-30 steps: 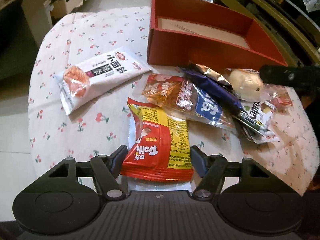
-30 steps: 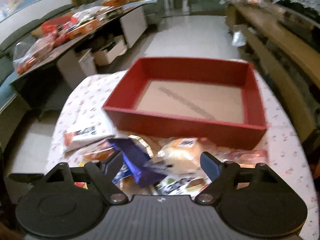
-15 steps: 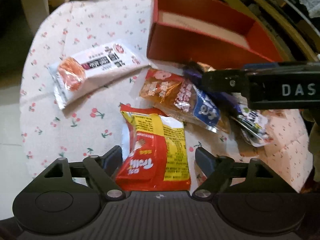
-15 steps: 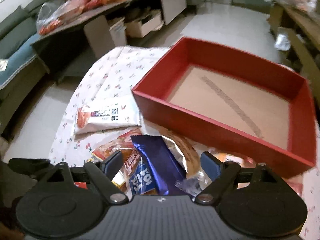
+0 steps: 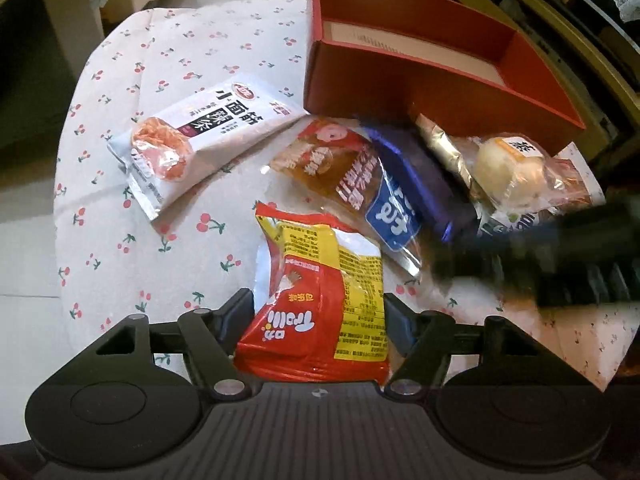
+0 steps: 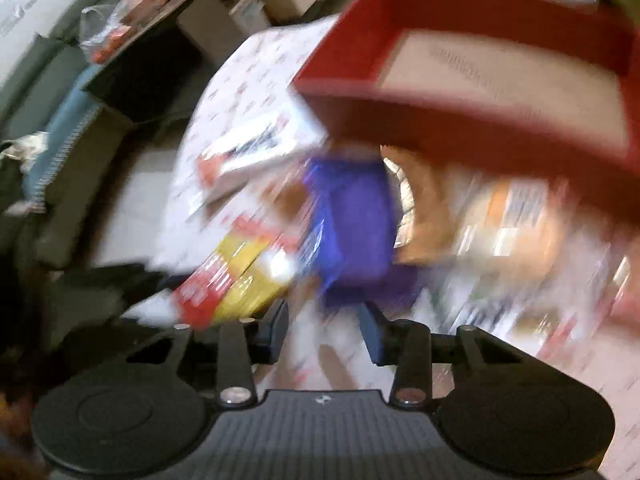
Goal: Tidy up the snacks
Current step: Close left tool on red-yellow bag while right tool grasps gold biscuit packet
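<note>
A red and yellow snack bag (image 5: 320,300) lies between the open fingers of my left gripper (image 5: 318,312), which are not closed on it. Behind it lie an orange packet (image 5: 332,164), a purple-blue packet (image 5: 416,184), a bun in clear wrap (image 5: 508,164) and a white noodle packet (image 5: 208,136). The red box (image 5: 420,84) stands empty at the back. My right gripper (image 6: 324,328) is open, its jaws narrower than before, just short of the purple packet (image 6: 352,216); this view is blurred. It appears as a dark blur in the left wrist view (image 5: 560,252).
The round table has a cherry-print cloth (image 5: 140,200) with its edge near on the left. A dark side table with more snacks (image 6: 132,8) and a sofa stand to the left, a wooden bench to the right.
My right gripper swung down and left toward the purple packet and its jaws narrowed. In the left wrist view it moved from over the pile to the right side. The left gripper stayed around the red bag.
</note>
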The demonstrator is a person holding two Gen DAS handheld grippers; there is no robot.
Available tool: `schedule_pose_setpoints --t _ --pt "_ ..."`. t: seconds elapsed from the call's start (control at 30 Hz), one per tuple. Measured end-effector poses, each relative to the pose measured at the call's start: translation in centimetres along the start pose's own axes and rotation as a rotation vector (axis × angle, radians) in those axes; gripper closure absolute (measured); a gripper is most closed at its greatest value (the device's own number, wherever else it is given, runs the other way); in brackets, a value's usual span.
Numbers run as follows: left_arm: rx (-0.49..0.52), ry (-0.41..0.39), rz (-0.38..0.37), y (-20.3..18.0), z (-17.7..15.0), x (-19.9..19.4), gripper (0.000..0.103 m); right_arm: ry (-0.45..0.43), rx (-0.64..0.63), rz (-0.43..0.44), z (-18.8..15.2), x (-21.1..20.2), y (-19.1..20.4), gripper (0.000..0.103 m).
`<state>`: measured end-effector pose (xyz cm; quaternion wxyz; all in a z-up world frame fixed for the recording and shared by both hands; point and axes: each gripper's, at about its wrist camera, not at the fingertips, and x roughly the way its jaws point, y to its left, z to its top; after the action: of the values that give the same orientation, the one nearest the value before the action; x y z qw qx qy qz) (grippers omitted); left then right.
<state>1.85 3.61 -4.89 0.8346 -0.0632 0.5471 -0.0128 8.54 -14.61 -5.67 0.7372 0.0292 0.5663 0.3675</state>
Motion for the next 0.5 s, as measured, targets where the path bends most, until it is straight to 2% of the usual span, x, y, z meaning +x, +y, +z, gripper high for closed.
schedule_pose_setpoints --t 0.07,0.13,0.23,0.3,0.43,0.5 --pt "0.013 0.001 0.004 -0.2 -0.2 -0.1 0.028 0.004 -0.008 -0.019 -1.1 -0.5 0.1 0.046" --pt "0.006 0.002 0.001 -0.1 0.0 -0.1 0.028 -0.035 0.01 -0.032 -1.0 -1.5 -0.3 0.046" --pt "-0.018 0.0 -0.002 0.0 0.3 0.0 0.028 -0.121 0.048 -0.093 0.9 -2.9 -1.2 0.045" --pt "-0.023 -0.001 0.006 0.0 0.4 0.2 0.029 -0.147 0.044 -0.099 2.8 -3.2 -1.6 0.045" --pt "-0.017 -0.002 0.016 -0.3 0.6 0.4 0.028 -0.144 -0.012 -0.117 6.4 -1.9 -1.3 0.045" --pt "-0.012 0.0 0.013 -0.5 0.7 0.5 0.026 -0.111 -0.034 -0.175 7.2 -0.4 -1.7 0.045"
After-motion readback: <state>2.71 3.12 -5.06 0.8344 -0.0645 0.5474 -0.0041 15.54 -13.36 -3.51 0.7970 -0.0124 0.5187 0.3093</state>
